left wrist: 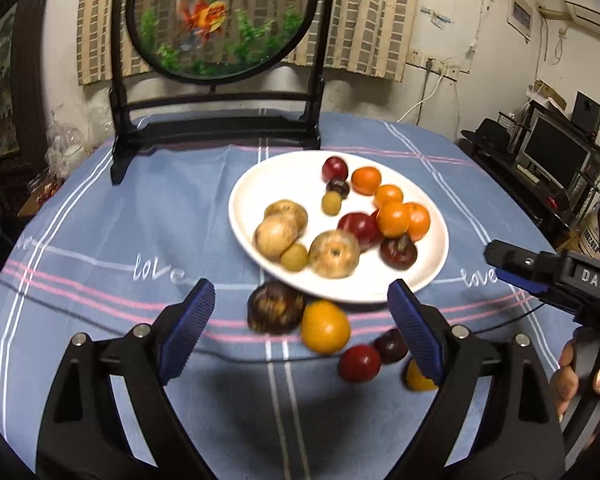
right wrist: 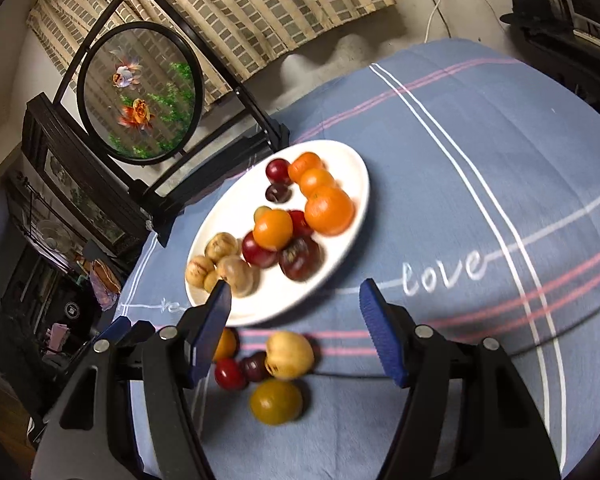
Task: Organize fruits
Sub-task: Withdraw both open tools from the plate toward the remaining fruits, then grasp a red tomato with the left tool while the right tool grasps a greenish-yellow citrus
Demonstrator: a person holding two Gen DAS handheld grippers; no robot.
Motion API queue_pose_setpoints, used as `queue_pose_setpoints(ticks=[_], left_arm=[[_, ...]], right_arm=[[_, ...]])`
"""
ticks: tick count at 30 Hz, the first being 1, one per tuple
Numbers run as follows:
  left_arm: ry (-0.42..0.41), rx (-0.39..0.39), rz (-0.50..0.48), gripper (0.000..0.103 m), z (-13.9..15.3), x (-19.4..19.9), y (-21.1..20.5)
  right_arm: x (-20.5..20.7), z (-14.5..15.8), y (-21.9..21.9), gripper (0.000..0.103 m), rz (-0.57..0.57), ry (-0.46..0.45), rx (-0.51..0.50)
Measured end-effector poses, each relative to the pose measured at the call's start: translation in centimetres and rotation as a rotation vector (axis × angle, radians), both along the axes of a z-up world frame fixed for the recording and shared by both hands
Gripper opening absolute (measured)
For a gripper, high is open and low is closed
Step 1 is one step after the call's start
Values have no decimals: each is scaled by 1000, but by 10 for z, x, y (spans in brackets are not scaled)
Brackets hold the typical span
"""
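1. A white plate [left wrist: 428, 276] sits on the table [left wrist: 100, 200] under a blue striped cloth, holding oranges [left wrist: 393, 219], red plums [left wrist: 360, 229], tan fruits [left wrist: 276, 237] and a dark one.
2. More fruit lies loose on the cloth just in front of the plate: a dark brown fruit [left wrist: 276, 307], a yellow-orange one [left wrist: 325, 326] touching it, and two small red ones [left wrist: 359, 362].
3. The left gripper [left wrist: 302, 328] has its fingers spread wide around the loose fruit, pressing nothing.
4. The right gripper [right wrist: 296, 334] also has its fingers apart and empty, over a pale yellow fruit [right wrist: 290, 354].
5. A framed goldfish screen [left wrist: 220, 16] stands behind the plate.
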State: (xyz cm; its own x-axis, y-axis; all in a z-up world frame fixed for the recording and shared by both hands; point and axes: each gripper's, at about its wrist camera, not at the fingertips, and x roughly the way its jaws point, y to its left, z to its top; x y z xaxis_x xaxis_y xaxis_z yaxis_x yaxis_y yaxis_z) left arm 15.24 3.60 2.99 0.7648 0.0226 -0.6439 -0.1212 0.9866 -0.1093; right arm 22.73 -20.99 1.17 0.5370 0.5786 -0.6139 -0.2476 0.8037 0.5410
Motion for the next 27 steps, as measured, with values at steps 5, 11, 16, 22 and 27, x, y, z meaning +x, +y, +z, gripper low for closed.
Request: queue_pose_setpoints(ticks=[5, 11, 16, 22, 27], left_arm=[[12, -10, 32, 90, -18, -5, 10], [9, 41, 17, 90, -20, -6, 12], [32, 48, 28, 91, -22, -6, 15], [54, 44, 39, 91, -25, -4, 17], [55, 64, 27, 91, -26, -4, 12]], right_arm=[[-9, -9, 1, 67, 31, -13, -42], [-24, -2, 21, 67, 122, -97, -221], [-40, -5, 46, 67, 222, -115, -366], [-52, -21, 71, 67, 286, -113, -480], [-54, -27, 78, 67, 295, -112, -516]])
